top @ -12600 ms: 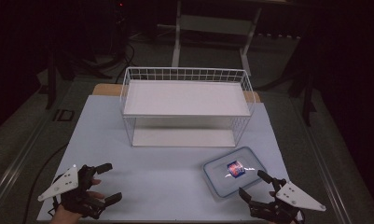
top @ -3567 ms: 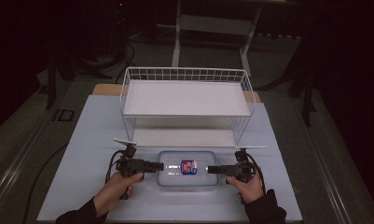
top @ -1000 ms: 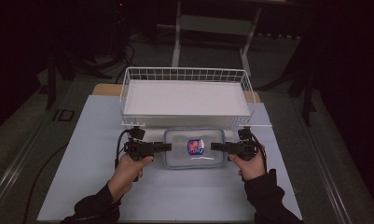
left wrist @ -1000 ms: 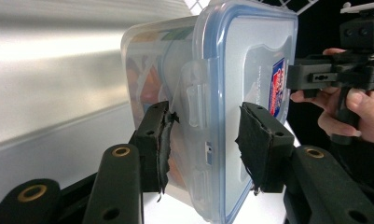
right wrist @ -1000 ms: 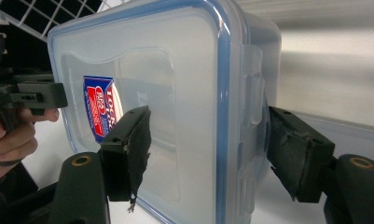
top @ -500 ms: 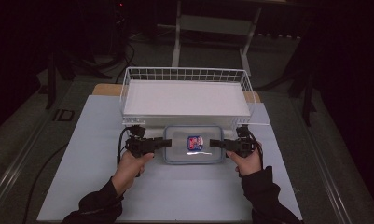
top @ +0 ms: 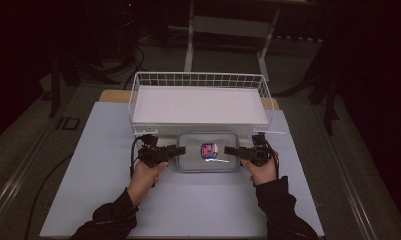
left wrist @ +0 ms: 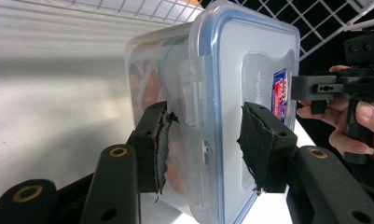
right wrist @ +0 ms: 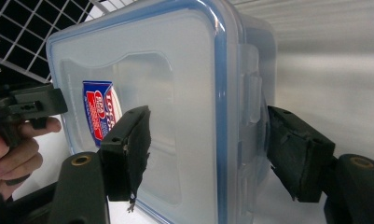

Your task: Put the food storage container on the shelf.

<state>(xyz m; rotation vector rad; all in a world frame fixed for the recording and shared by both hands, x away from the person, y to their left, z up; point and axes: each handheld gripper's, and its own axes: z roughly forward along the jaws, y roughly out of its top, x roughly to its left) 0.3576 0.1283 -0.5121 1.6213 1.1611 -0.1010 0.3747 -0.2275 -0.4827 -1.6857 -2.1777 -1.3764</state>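
Observation:
A clear plastic container [top: 195, 157] with a blue-rimmed clip lid and a red-and-blue label sits level in front of the wire rack's lower tier [top: 200, 129], its far edge at the rack's front. My left gripper [top: 180, 150] is shut on its left end, with one pad under the body and one on the lid, as the left gripper view shows [left wrist: 205, 126]. My right gripper [top: 229, 150] is shut on the right end in the same way [right wrist: 208, 126]. Whether the container [left wrist: 231, 56] touches the mat I cannot tell.
The white wire rack [top: 200, 80] stands at the back of the pale mat [top: 88, 165], with a white board on its upper tier and an open gap below. Cables trail from both grippers. Dark floor and stands surround the table.
Both grippers have carried the container a little farther from the person, toward the rack's lower opening, and slightly lower. The grips look the same.

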